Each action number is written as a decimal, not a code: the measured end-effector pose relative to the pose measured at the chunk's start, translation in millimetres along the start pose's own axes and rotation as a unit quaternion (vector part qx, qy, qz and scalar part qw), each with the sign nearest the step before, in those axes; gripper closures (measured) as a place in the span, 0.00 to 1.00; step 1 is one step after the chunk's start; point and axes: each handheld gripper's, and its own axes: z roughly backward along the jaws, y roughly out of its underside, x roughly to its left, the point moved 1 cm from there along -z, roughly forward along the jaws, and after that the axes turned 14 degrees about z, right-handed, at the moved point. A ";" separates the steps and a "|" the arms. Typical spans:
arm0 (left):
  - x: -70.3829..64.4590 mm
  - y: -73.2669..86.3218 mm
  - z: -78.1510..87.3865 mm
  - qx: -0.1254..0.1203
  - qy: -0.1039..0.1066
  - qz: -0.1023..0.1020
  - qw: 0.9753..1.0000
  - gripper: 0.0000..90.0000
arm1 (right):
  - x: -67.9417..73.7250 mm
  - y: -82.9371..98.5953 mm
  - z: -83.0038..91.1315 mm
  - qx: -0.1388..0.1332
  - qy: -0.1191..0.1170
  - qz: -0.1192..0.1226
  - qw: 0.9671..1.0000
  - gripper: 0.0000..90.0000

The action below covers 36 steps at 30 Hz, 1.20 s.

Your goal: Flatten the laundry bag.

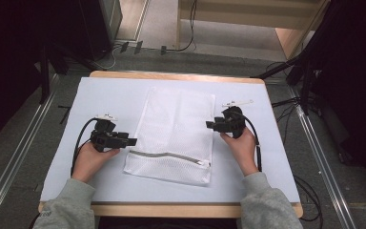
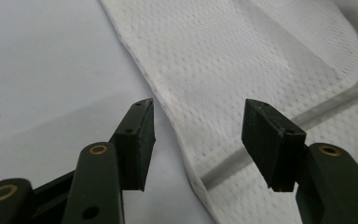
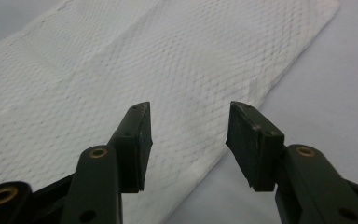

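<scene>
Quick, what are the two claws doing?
Left claw: open, empty, at the mesh bag's edge.
Right claw: open, empty, at the bag's other edge.

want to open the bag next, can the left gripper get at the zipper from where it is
Probably yes. The left gripper is open at the mesh bag's left edge, and nothing lies between it and the zipper.
</scene>
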 end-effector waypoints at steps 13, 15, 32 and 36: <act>-0.8 -19.4 -20.6 0.005 -0.016 -0.005 1.000 0.51 | 20.6 23.8 12.5 0.013 -0.011 0.007 1.000 0.56; -0.1 -21.5 -23.4 0.007 -0.021 -0.006 1.000 0.52 | 22.3 27.8 11.5 0.019 -0.012 0.005 1.000 0.56; -2.9 -22.4 -36.4 0.032 -0.031 -0.009 0.999 0.88 | 34.2 37.1 -1.1 0.045 -0.002 0.020 0.999 0.64; -0.4 -21.6 -37.1 0.036 -0.016 0.008 0.999 0.97 | 38.4 34.8 -3.2 0.053 0.010 0.037 0.998 0.80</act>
